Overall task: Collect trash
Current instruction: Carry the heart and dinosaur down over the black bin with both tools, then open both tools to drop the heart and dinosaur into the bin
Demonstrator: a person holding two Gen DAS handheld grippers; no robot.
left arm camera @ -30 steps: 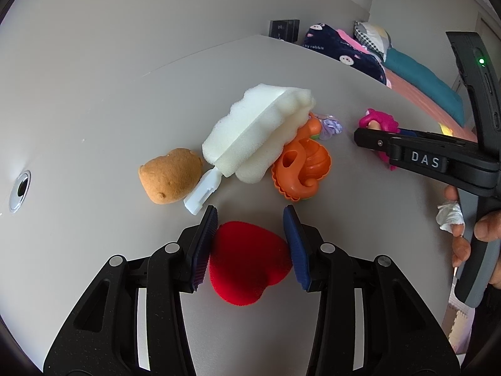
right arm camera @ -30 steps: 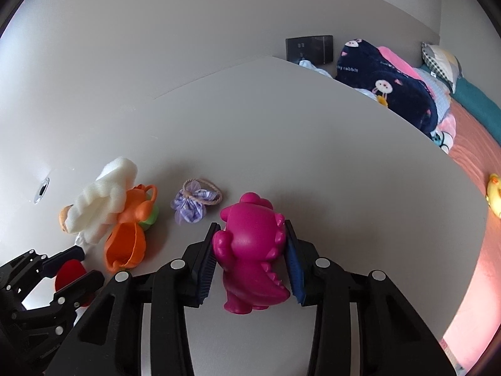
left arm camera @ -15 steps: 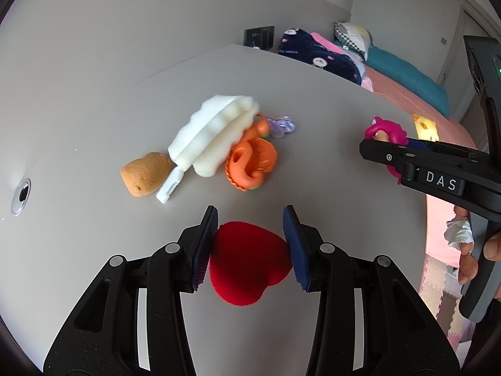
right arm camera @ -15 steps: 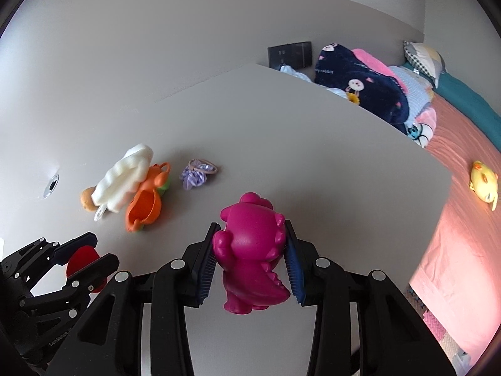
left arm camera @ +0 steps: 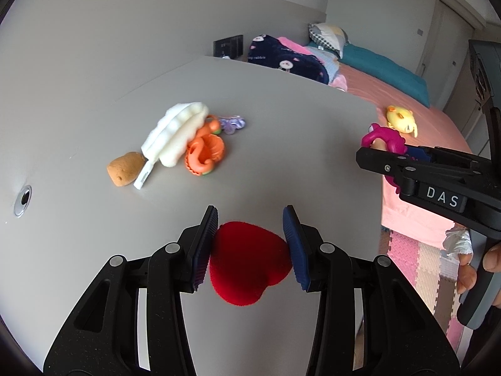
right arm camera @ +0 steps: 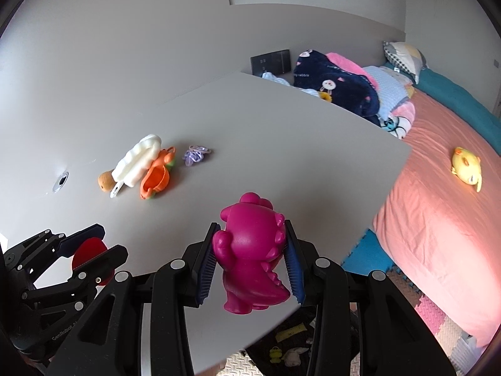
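My left gripper [left arm camera: 250, 244] is shut on a red felt heart [left arm camera: 247, 260] and holds it above the grey table [left arm camera: 281, 125]. It also shows at lower left in the right wrist view [right arm camera: 94, 244]. My right gripper [right arm camera: 250, 257] is shut on a magenta toy dinosaur [right arm camera: 250, 257], held over the table's near edge; the dinosaur also shows in the left wrist view [left arm camera: 383, 138]. On the table lie a white sponge brush [left arm camera: 175, 134], an orange toy [left arm camera: 205, 153], a brown potato-like lump [left arm camera: 123, 169] and a purple hair tie [left arm camera: 231, 123].
A bed with a pink sheet [right arm camera: 438, 235] stands right of the table, with a yellow plush [right arm camera: 466, 169] and piled blankets [right arm camera: 338, 91]. Foam floor mats [right arm camera: 432, 316] and small items lie below the table edge. A metal grommet [left arm camera: 22, 200] sits at the table's left.
Both grippers have pulled back and up from the table, each still holding its toy. The pile of items now lies farther away, and the table edge and floor have come into view.
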